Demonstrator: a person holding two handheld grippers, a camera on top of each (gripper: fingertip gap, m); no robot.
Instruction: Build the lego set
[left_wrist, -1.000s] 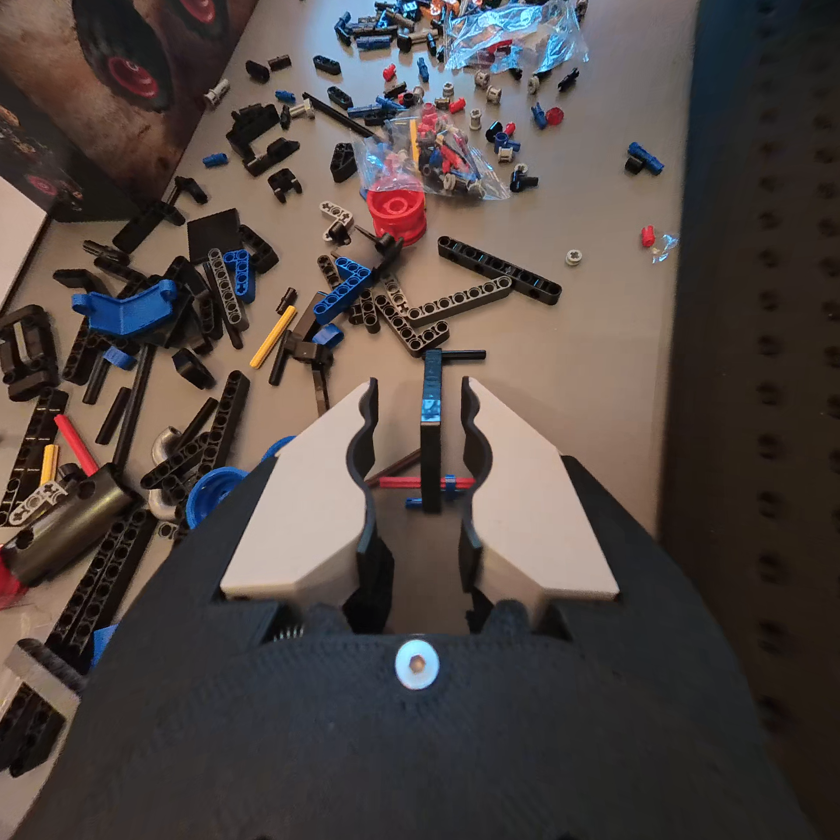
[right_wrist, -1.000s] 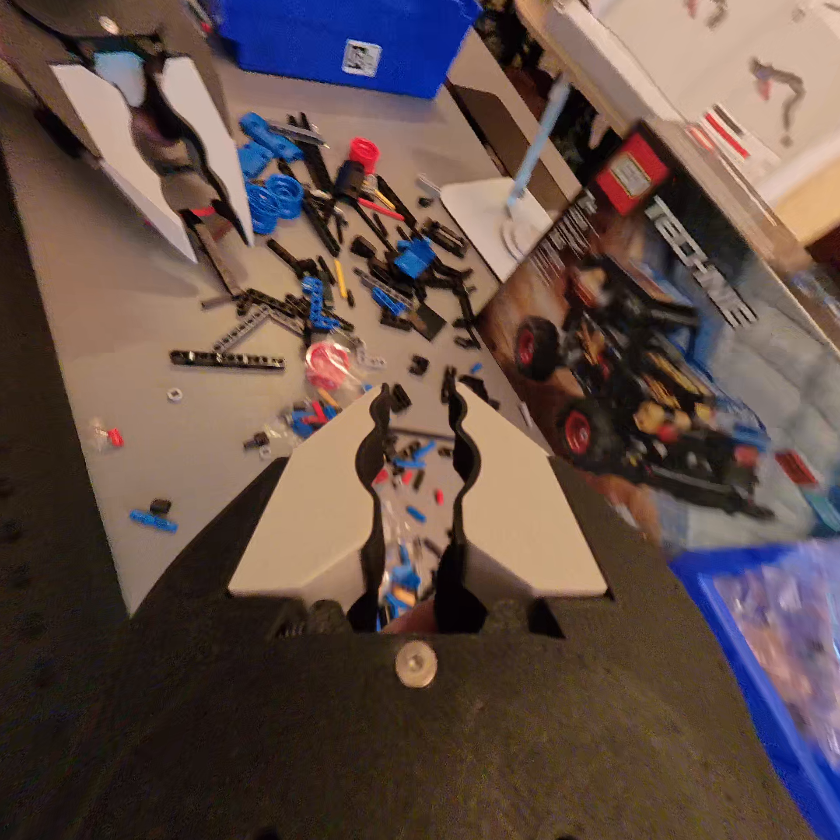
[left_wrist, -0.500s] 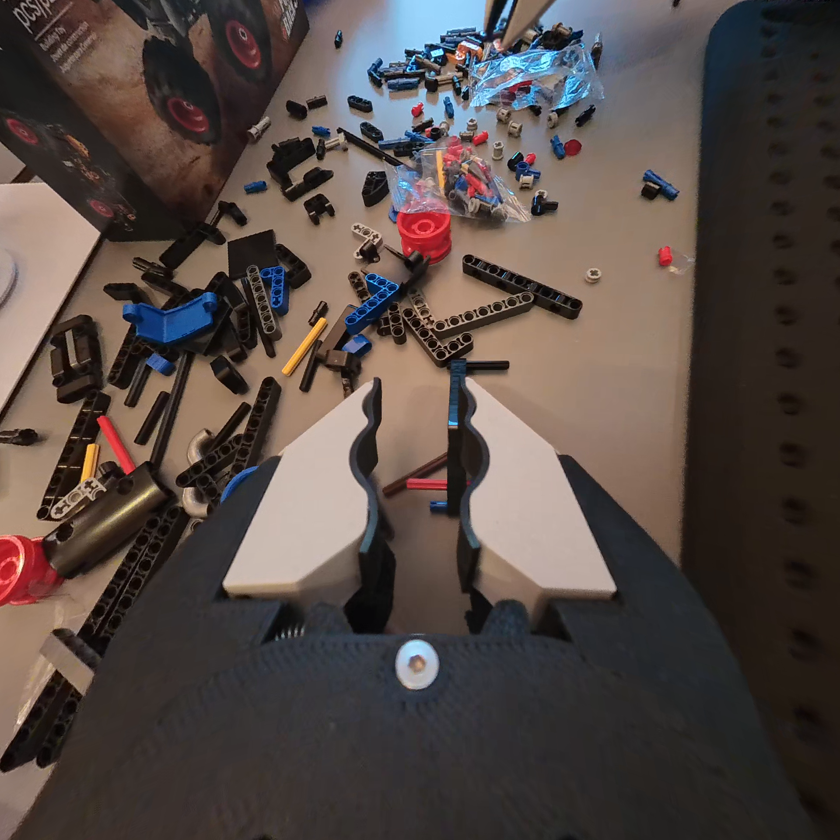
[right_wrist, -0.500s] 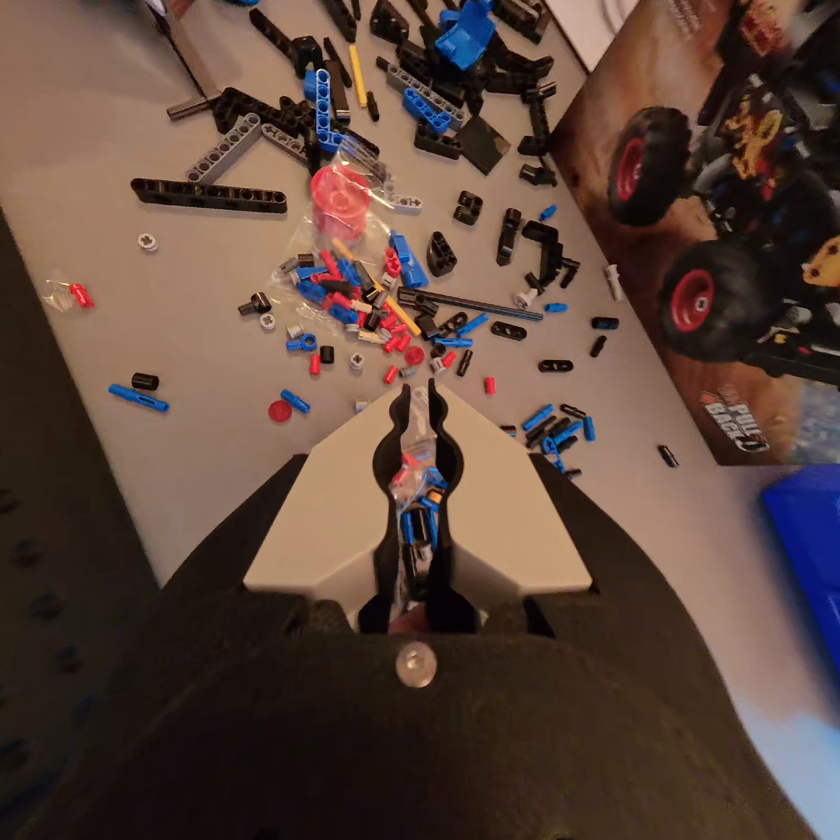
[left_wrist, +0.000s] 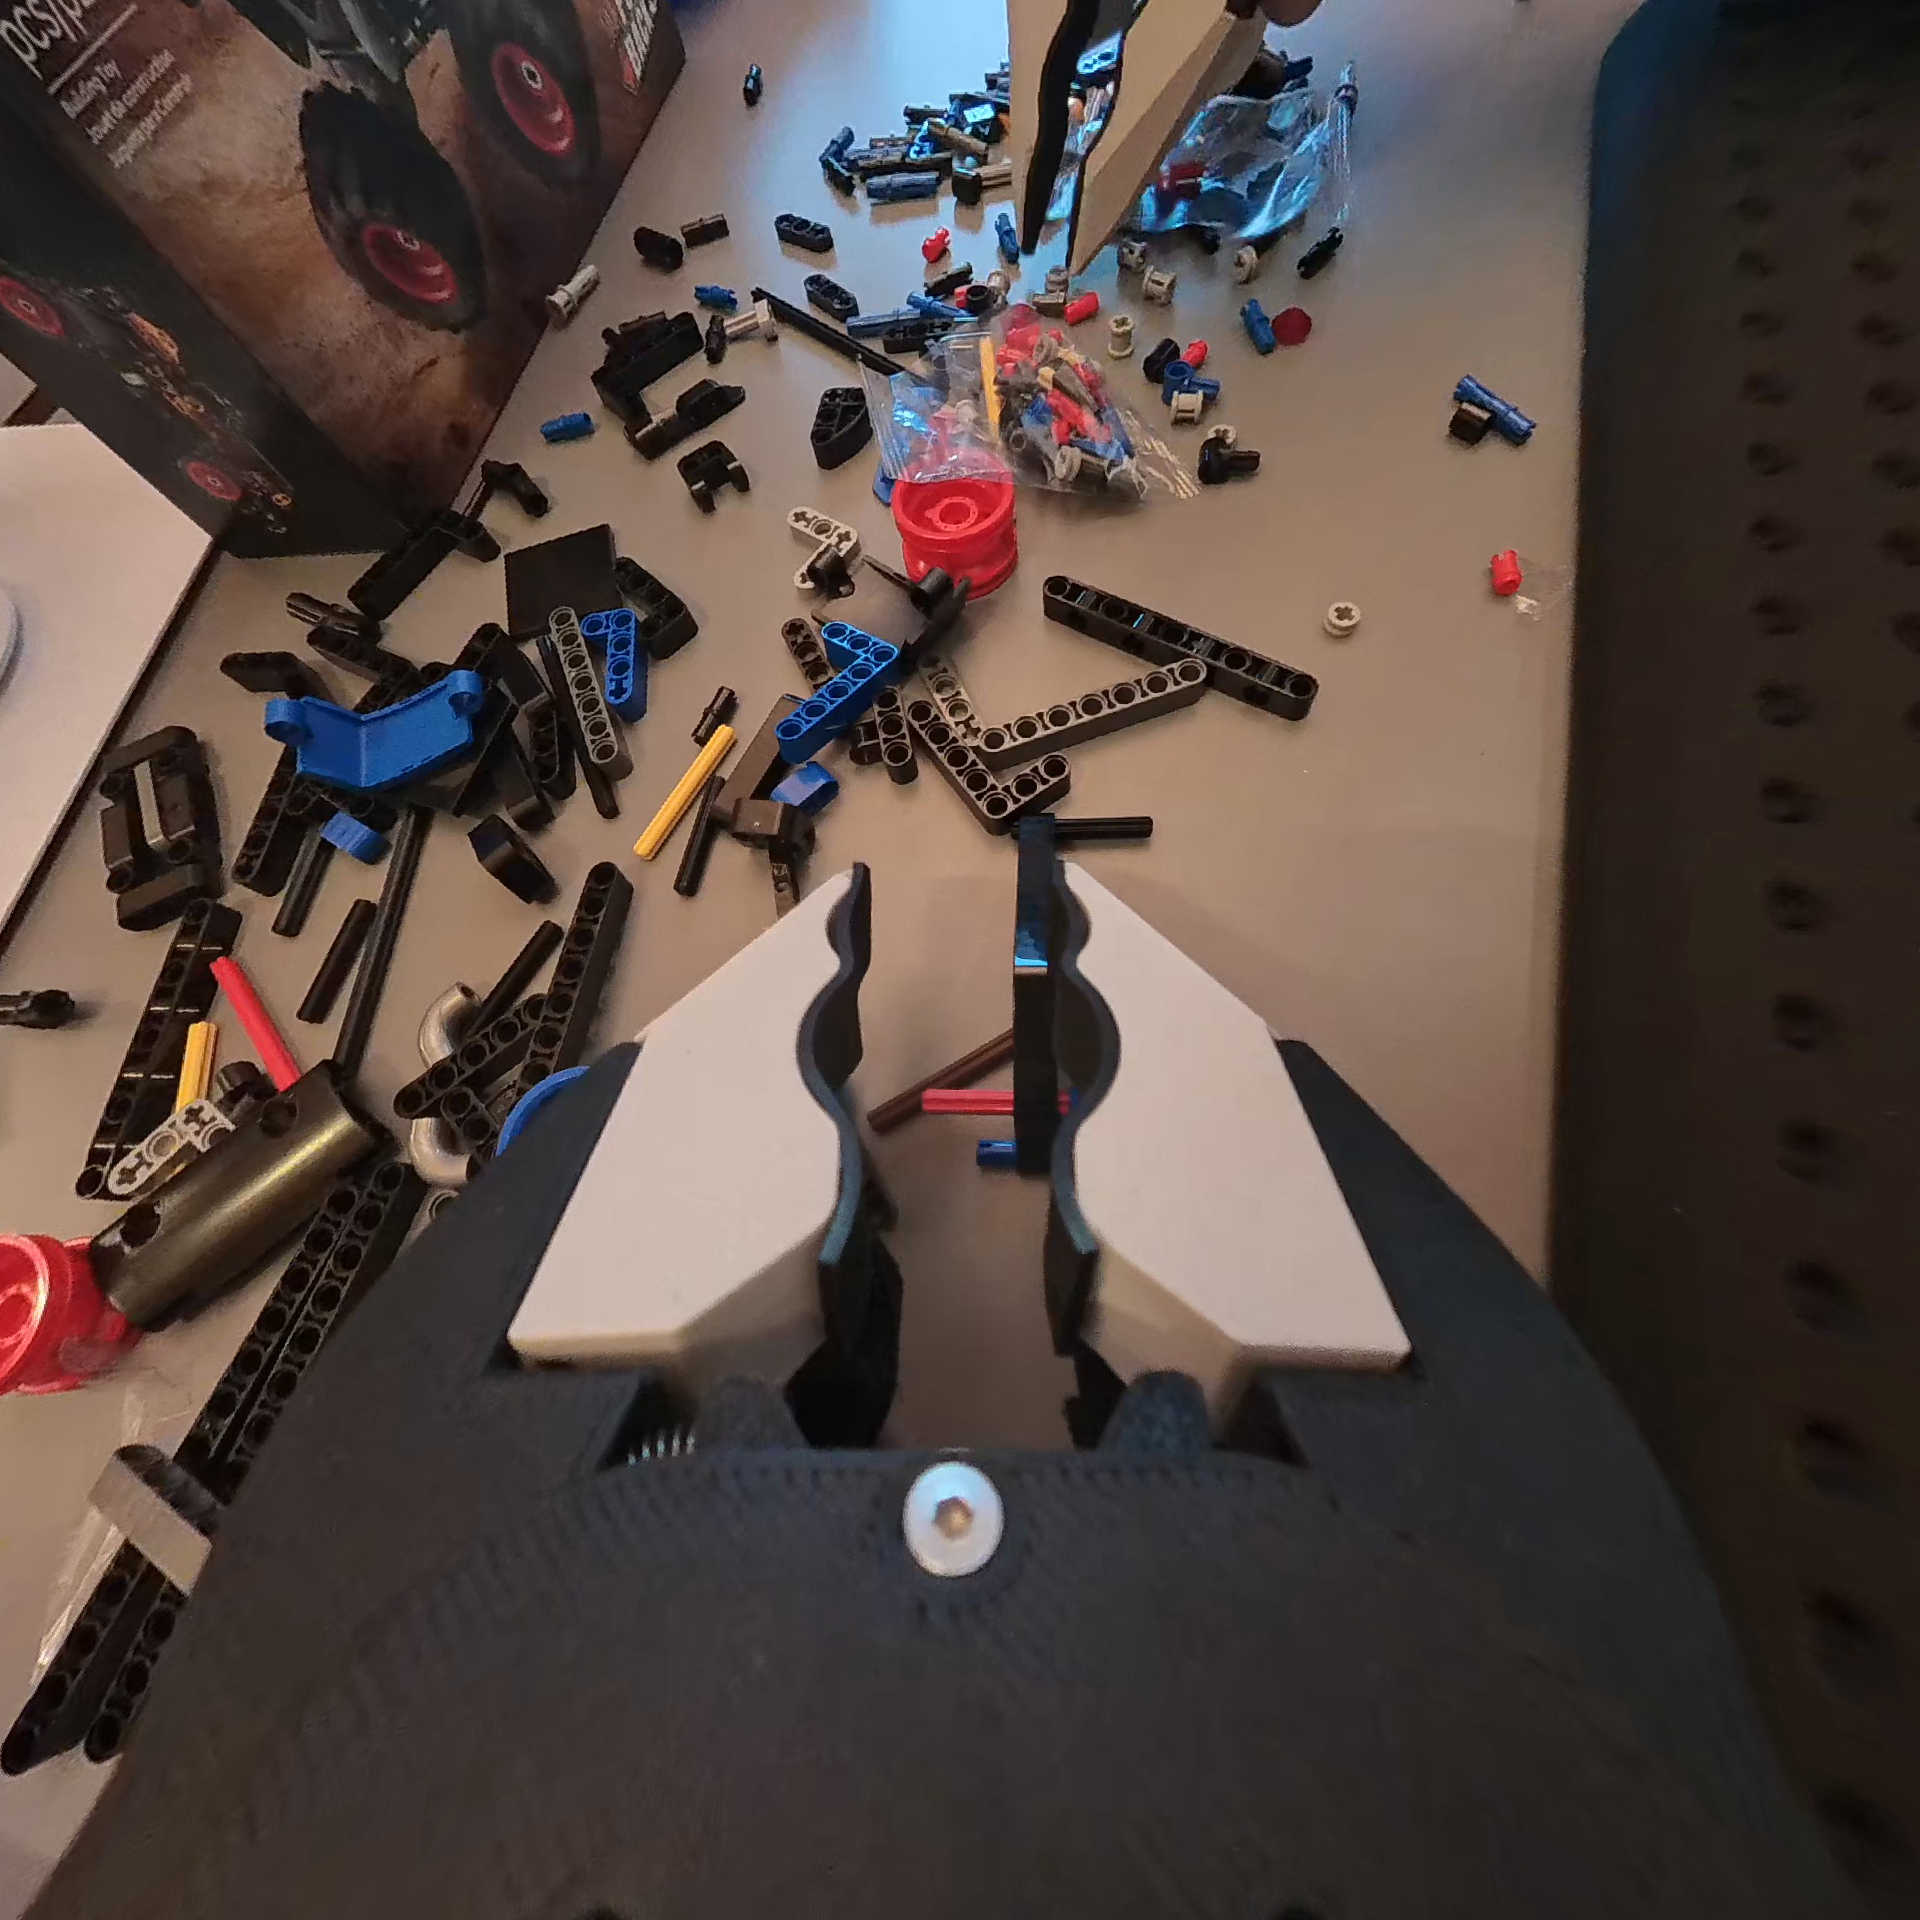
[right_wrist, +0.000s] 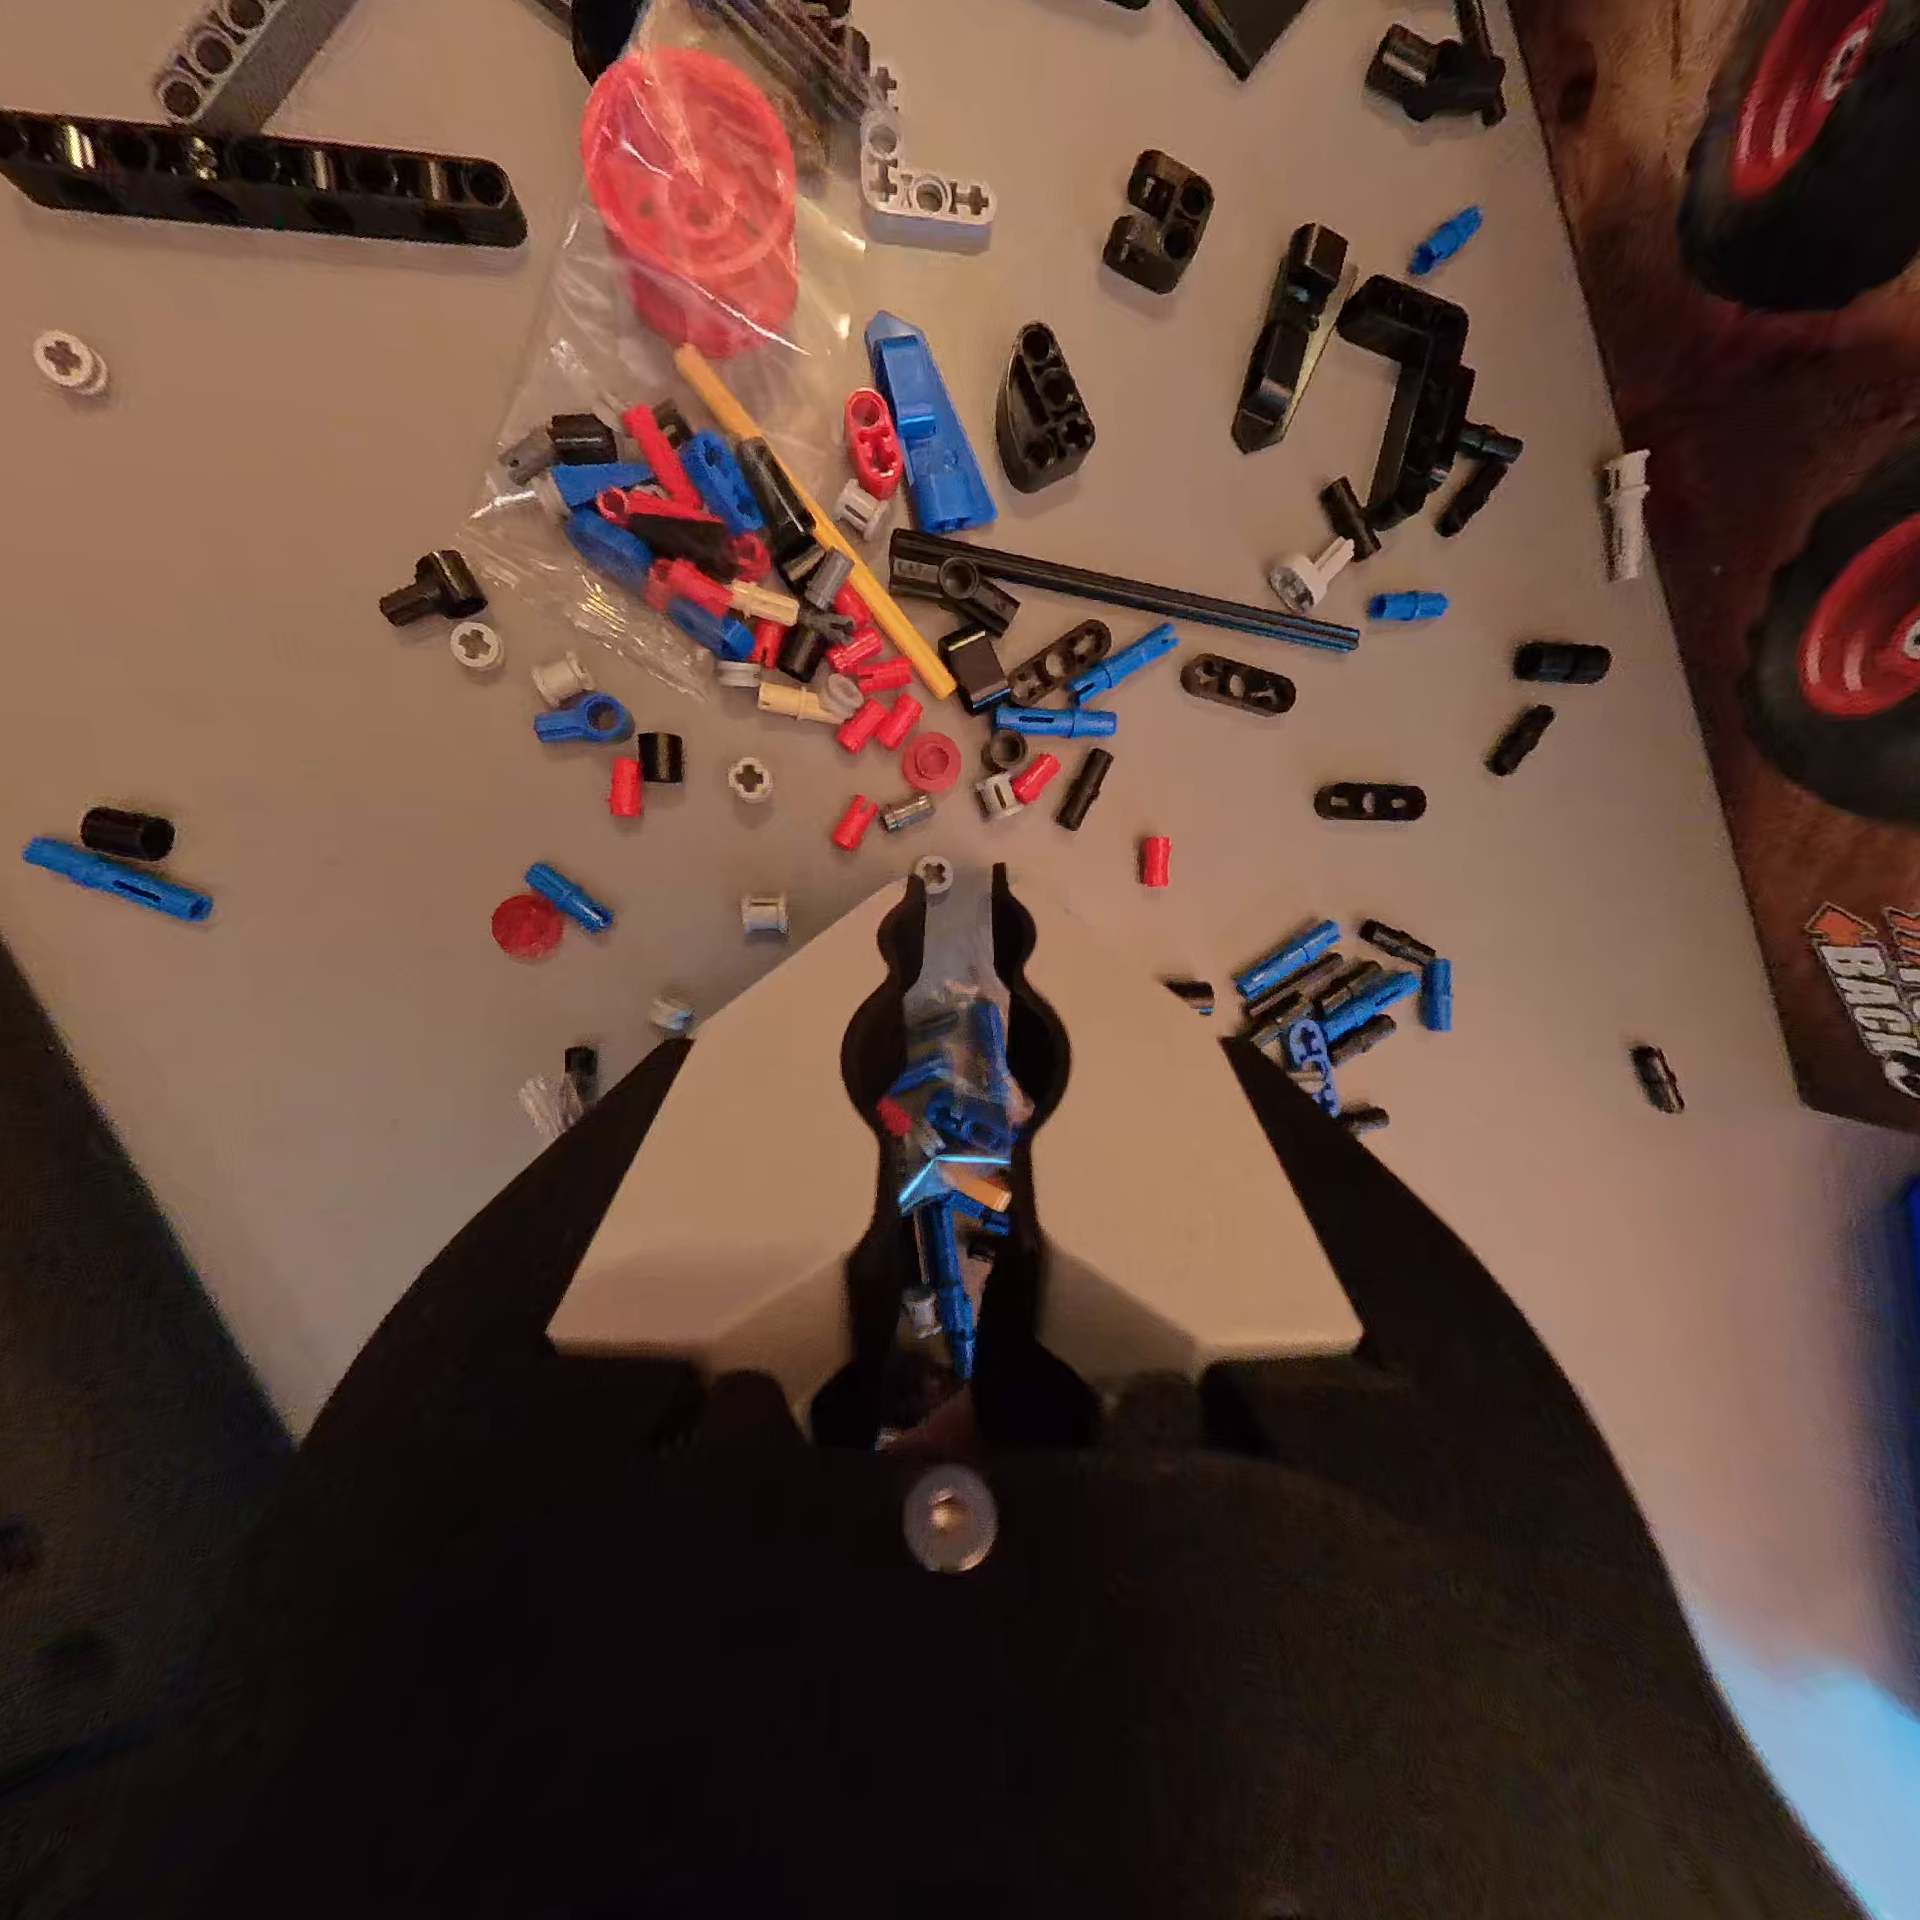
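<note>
My left gripper (left_wrist: 956, 883) is open, low over the grey table (left_wrist: 1351, 935). A black beam (left_wrist: 1034, 997) stands edge-on against the inner face of its right finger, with a red axle (left_wrist: 966, 1099) and a blue pin crossing it; the left finger is clear of it. My right gripper (right_wrist: 954, 883) points down at the table, shut on a clear plastic bag (right_wrist: 956, 1070) of small blue, black and red pins. It also shows at the top of the left wrist view (left_wrist: 1049, 249), tips down beside that bag (left_wrist: 1257, 156).
Loose black, blue, grey and red parts cover the table. A second clear bag of pins (right_wrist: 644, 499) and a red wheel hub (left_wrist: 954, 525) lie mid-table. The set's box (left_wrist: 312, 208) stands at the left. A dark perforated mat (left_wrist: 1766, 727) borders the right edge. The grippers' ends are close to 20 cm from one another. About 10 cm separates my left fingertips from the red wheel hub (left_wrist: 954, 525). The right camera catches it too, in the right wrist view (right_wrist: 635, 83).
My right gripper swung down over the small parts and closed on the clear bag. The black beam went from mid-gap to against my left gripper's right finger; the left view pulled back a little.
</note>
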